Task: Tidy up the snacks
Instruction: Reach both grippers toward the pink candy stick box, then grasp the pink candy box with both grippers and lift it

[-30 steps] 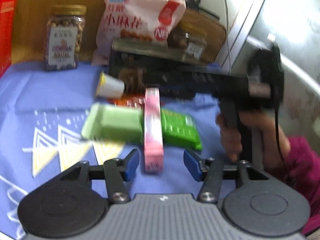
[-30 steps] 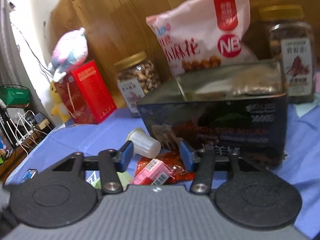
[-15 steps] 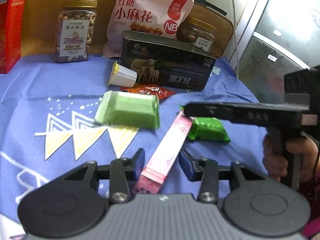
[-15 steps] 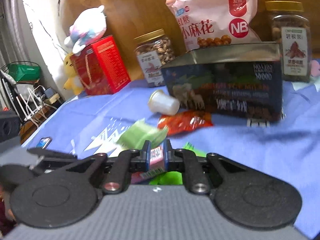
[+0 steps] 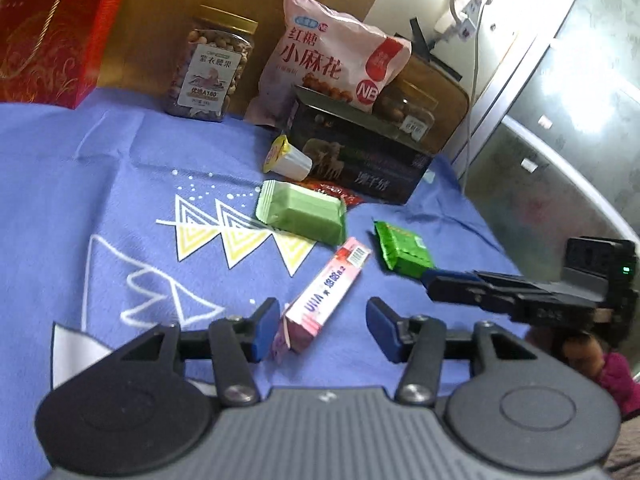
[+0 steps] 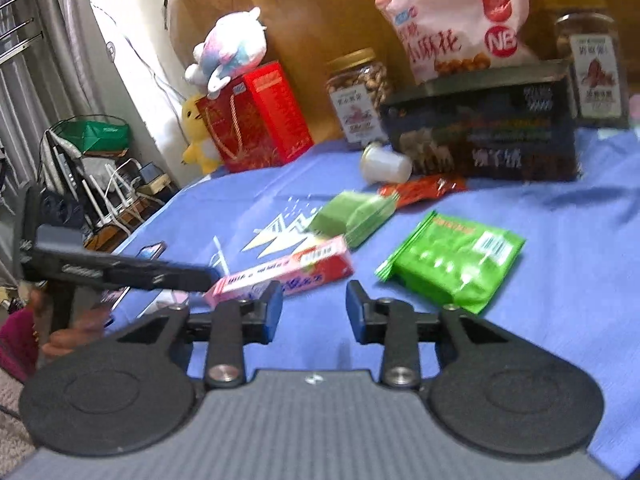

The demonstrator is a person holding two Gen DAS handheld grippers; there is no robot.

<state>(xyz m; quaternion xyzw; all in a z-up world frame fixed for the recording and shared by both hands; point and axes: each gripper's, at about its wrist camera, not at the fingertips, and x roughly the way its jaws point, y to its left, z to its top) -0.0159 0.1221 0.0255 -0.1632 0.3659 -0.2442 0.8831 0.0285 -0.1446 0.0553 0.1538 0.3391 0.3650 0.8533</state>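
A long pink snack box (image 5: 324,294) lies flat on the blue cloth, its near end between the fingers of my open left gripper (image 5: 322,326); it also shows in the right wrist view (image 6: 280,270). My right gripper (image 6: 314,312) is open and empty, just behind the pink box and left of a bright green packet (image 6: 452,260), which also shows in the left wrist view (image 5: 402,248). A pale green wrapped bar (image 5: 304,212), a red sachet (image 6: 420,190) and a small white cup (image 5: 288,158) lie further back.
A dark open tin box (image 5: 360,160) stands at the back with a pink snack bag (image 5: 332,64) and two nut jars (image 5: 212,66) (image 6: 592,56) behind. A red gift box (image 5: 52,32) is at the far left. The table edge drops off on the right.
My right gripper was shut on the pink box and has let it go and opened. The box now lies on the cloth. Both grippers have drawn back toward the near edge.
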